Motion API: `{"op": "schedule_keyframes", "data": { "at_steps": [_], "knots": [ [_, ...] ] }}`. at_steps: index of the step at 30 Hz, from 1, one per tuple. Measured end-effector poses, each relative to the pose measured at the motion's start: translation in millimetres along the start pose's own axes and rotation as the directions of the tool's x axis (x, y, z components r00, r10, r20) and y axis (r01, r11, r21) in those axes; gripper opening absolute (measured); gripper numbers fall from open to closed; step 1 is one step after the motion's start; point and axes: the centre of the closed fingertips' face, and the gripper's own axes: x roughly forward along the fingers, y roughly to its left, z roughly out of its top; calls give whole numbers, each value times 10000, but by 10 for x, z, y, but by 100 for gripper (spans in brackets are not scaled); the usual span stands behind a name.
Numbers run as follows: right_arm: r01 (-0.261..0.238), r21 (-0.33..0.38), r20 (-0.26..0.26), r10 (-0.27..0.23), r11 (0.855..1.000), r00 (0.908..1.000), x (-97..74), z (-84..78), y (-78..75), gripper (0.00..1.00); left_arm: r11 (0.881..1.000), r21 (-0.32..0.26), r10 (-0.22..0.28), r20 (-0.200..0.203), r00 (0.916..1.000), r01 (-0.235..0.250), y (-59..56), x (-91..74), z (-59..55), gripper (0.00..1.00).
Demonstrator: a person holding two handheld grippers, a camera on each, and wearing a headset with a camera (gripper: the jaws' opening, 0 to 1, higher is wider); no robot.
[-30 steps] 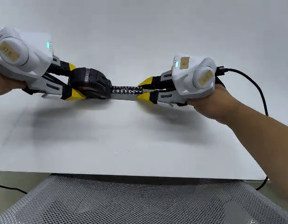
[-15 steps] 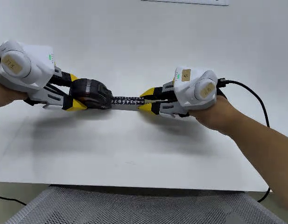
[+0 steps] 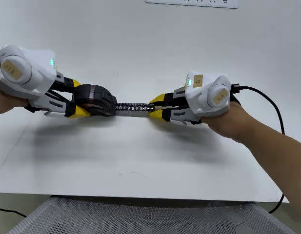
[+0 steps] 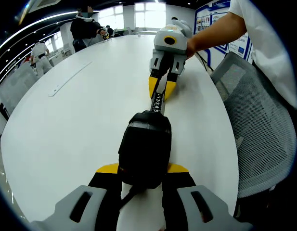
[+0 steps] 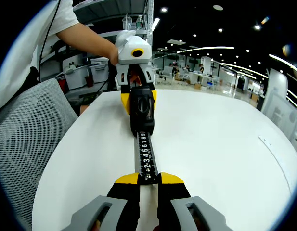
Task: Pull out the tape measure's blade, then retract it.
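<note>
Head view: blade (image 3: 133,106) drawn slightly longer than before; fingers of left gripper (image 3: 78,99) clamp tape measure (image 3: 95,93), right gripper (image 3: 157,107) fingers pinch blade end.

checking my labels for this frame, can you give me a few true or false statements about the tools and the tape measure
1. The left tool grips the black tape measure case. True.
2. The blade is fully inside the case. False: a short numbered stretch spans from the case to the right tool.
3. The right tool is shut on the blade's end. True.
4. The table is dark wood. False: the table is plain white.
5. A black cable runs off behind the right tool. True.
</note>
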Motion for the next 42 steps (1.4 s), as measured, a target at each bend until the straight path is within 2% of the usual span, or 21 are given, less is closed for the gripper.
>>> {"op": "schedule_keyframes", "data": {
  "at_steps": [23,42],
  "knots": [
    [183,34,-245,-182,9998,9995,-180,-80,-3,9,10000,-24,21,4,10000,-21,-8,-7,5,26],
    [295,91,-512,-290,9995,9983,-351,-215,-26,9,10000,-9,28,-28,10000,-28,-4,-1,6,26]
  ]
}}
